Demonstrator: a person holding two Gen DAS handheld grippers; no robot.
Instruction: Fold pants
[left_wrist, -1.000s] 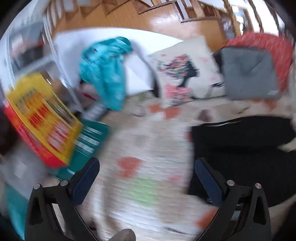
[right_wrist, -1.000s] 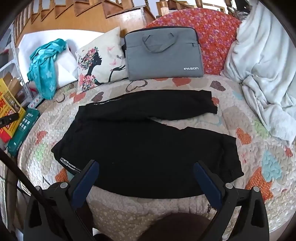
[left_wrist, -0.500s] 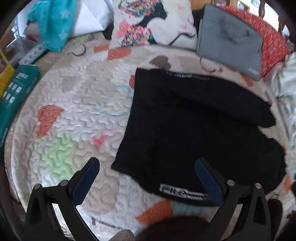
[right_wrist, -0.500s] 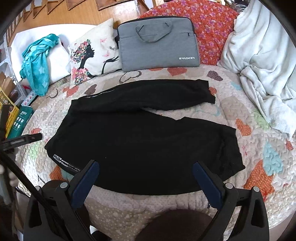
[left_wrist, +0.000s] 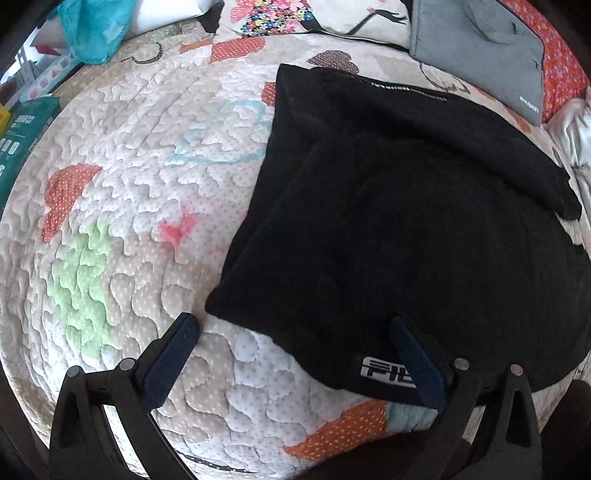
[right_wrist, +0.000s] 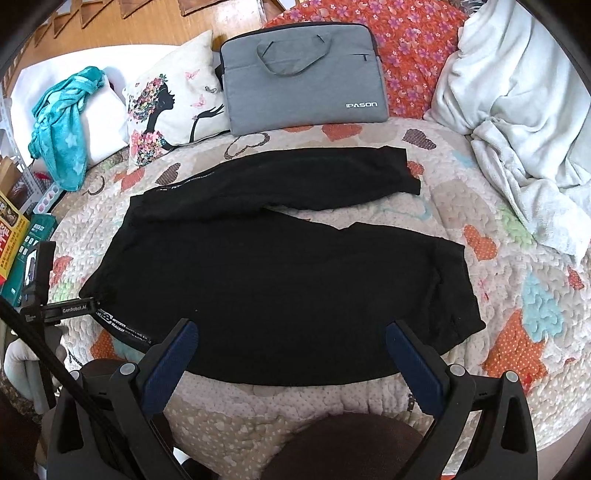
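Observation:
Black pants (right_wrist: 280, 269) lie spread flat on a quilted heart-pattern bedspread (right_wrist: 517, 295), waist to the left, two legs reaching right. In the left wrist view the pants (left_wrist: 399, 221) fill the right half, with a white logo near the waist corner. My left gripper (left_wrist: 291, 325) is open, its jaws astride the near waist corner just above the cloth. It also shows in the right wrist view (right_wrist: 85, 308) at that corner. My right gripper (right_wrist: 291, 328) is open and empty above the pants' near edge.
A grey laptop bag (right_wrist: 303, 77), a printed pillow (right_wrist: 173, 107) and a teal cloth (right_wrist: 62, 125) sit at the back. A white blanket (right_wrist: 517, 122) is heaped at the right. Boxes (right_wrist: 14, 243) stand left of the bed.
My left gripper has swung from the boxes at the left over to the pants and come down close to the waist corner. My right gripper has barely moved.

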